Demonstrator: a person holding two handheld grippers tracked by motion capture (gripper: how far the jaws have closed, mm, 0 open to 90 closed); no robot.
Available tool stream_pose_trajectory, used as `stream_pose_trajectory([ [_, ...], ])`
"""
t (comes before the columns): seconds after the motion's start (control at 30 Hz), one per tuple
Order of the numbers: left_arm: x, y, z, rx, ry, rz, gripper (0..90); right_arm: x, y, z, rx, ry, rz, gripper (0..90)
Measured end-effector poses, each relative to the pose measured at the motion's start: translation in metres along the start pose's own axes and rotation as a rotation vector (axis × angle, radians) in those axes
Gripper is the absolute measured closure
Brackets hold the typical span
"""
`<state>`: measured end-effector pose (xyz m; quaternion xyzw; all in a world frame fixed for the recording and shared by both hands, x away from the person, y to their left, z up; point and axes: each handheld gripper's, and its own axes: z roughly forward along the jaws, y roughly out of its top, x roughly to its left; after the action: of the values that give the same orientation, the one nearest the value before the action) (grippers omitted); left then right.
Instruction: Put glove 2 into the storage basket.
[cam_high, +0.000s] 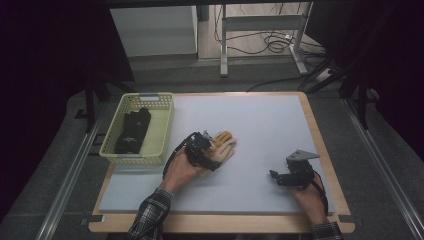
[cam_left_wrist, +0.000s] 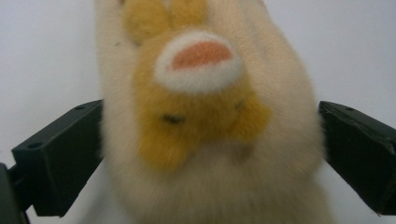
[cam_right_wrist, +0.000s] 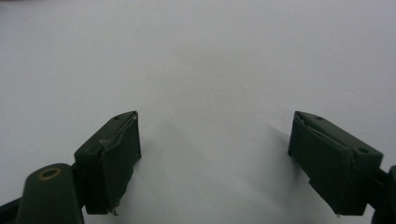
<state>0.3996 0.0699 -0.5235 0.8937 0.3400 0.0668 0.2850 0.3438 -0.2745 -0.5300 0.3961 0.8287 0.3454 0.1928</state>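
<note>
A fluffy cream plush mitt (cam_high: 225, 144) with yellow-orange paw pads lies on the grey mat, left of centre. My left gripper (cam_high: 209, 146) reaches over its near end. In the left gripper view the plush mitt (cam_left_wrist: 205, 140) fills the gap between the jaws of my left gripper (cam_left_wrist: 210, 109), which stand wide apart at its two sides. My right gripper (cam_high: 278, 177) hovers over bare mat at the front right. In the right gripper view my right gripper (cam_right_wrist: 215, 119) is open with nothing between its jaws.
A pale yellow plastic basket (cam_high: 168, 125) sits at the mat's left edge with a black fabric item (cam_high: 132, 131) inside. The grey mat (cam_high: 265, 120) covers a wooden table. Cables and a white frame stand on the floor beyond.
</note>
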Motion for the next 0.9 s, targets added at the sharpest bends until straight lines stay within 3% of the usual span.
stream_pose_trajectory([
  [0.1, -0.002, 0.0, 0.007, 0.026, 0.018, 0.023, 0.0, 0.0, 0.0, 0.0, 0.0, 0.0, 0.0, 16.5],
  [0.23, -0.004, -0.003, 0.006, 0.017, 0.025, 0.029, 1.3, 0.0, 0.0, 0.0, 0.0, 0.0, 0.0, 16.5],
  [0.57, -0.009, -0.004, -0.007, 0.013, 0.031, 0.008, 44.0, 0.0, 0.0, 0.0, 0.001, 0.0, 0.0, 16.5],
  [0.73, -0.012, -0.004, -0.009, 0.018, 0.035, -0.013, 54.2, 0.0, 0.0, 0.0, 0.001, -0.001, 0.0, 16.5],
  [0.9, -0.011, 0.0, -0.015, 0.018, 0.045, -0.02, 55.7, 0.0, 0.0, 0.0, 0.0, -0.001, -0.001, 16.5],
])
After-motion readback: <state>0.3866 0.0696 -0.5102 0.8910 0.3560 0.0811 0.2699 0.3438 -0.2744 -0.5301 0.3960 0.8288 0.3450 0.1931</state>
